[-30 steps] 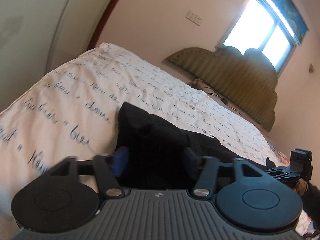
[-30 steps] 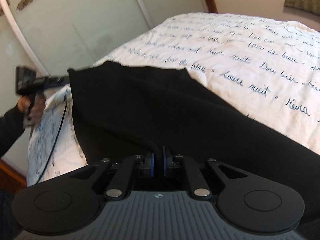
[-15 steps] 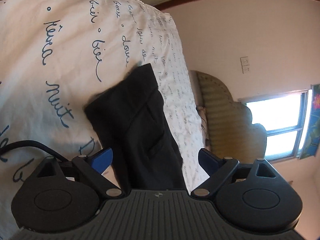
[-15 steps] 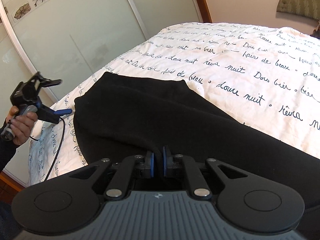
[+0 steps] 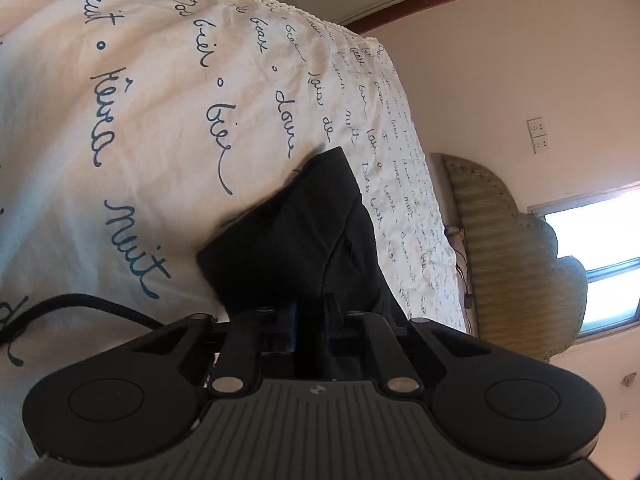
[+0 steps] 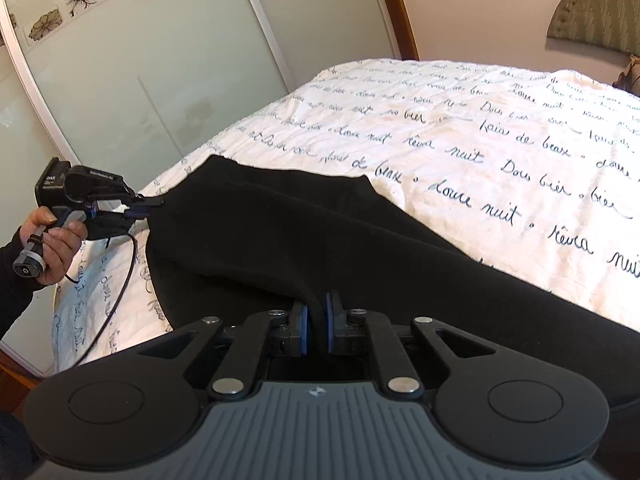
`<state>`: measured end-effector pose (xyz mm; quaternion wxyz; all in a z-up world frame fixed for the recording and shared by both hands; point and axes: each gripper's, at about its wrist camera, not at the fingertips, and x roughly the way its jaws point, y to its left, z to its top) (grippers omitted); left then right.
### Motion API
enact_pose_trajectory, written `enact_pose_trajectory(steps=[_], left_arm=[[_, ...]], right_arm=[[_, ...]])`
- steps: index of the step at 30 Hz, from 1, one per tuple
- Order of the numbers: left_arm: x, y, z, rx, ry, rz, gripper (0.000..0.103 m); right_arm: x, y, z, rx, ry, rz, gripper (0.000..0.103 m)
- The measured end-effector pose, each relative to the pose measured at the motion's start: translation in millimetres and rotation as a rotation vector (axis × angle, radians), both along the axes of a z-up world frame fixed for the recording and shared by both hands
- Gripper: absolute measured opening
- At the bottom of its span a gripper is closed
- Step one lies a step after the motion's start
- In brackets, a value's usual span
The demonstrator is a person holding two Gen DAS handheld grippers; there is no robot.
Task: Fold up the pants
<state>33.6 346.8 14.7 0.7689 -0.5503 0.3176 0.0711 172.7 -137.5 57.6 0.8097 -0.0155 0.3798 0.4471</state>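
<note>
Left tool (image 5: 311, 330) has clamped pants (image 5: 304, 236) on bedspread (image 5: 120, 128).

The left gripper (image 5: 310, 328) hides its own blue pads in the dark cloth of the black pants (image 6: 300, 236), the pants run off the right edge of the right wrist view, and the window (image 5: 600, 264) glows too bright to see through.
</note>
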Motion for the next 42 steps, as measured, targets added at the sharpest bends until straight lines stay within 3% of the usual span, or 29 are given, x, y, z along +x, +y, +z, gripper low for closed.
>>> enact_pose_trajectory(steps=[2, 8, 10, 16, 20, 25, 27, 30, 33, 35, 37, 40, 42], left_arm=[[-1.7, -1.0, 6.0, 0.015, -0.007, -0.008, 0.009], [-18.4, -0.5, 50.7, 0.039, -0.171, -0.067, 0.008], [-22.5, 5.8, 47.7, 0.052, -0.144, -0.068, 0.008], [-15.9, 14.1, -12.2, 0.028, 0.056, -0.087, 0.01], [-18.4, 13.1, -3.5, 0.052, 0.028, -0.105, 0.009], [-18.3, 12.3, -7.9, 0.064, 0.056, -0.107, 0.013], [-19.8, 8.9, -12.0, 0.071, 0.058, -0.088, 0.024], [-23.5, -0.5, 1.4, 0.1, 0.046, -0.127, 0.023], [-37.2, -24.9, 23.0, 0.101, 0.014, -0.188, 0.026], [-43.8, -55.9, 29.8, 0.052, -0.037, -0.242, 0.035], [-42.0, -95.4, 28.6, -0.013, -0.068, -0.315, 0.042], [-27.9, -154.5, 17.4, -0.12, -0.074, -0.397, 0.042], [-15.0, -183.4, 9.2, -0.15, -0.057, -0.425, 0.042]], right_arm=[[-1.2, 0.2, 3.9, -0.001, -0.011, 0.001, 0.008], [-6.3, -0.4, 15.7, -0.012, -0.041, 0.008, 0.008], [-13.7, -2.6, 19.8, -0.017, -0.05, 0.026, 0.008], [-35.9, 10.8, -1.7, -0.089, -0.017, 0.085, 0.008], [-47.4, 19.9, -11.9, -0.114, -0.006, 0.097, 0.008], [-57.7, 4.4, 5.5, 0.013, 0.006, 0.084, 0.008], [-59.8, 4.1, -5.0, -0.012, 0.02, 0.078, 0.008], [-55.9, 5.9, -30.9, -0.072, 0.059, 0.039, 0.008], [-57.7, 2.1, -35.3, -0.038, 0.063, 0.016, 0.008], [-59.7, -0.4, -33.7, -0.017, 0.052, 0.008, 0.009], [-58.8, -3.9, -31.3, 0.001, 0.046, 0.005, 0.009], [-56.4, -4.9, -26.9, 0.009, 0.039, 0.007, 0.009], [-57.2, -4.2, -24.0, 0.007, 0.031, 0.012, 0.009]])
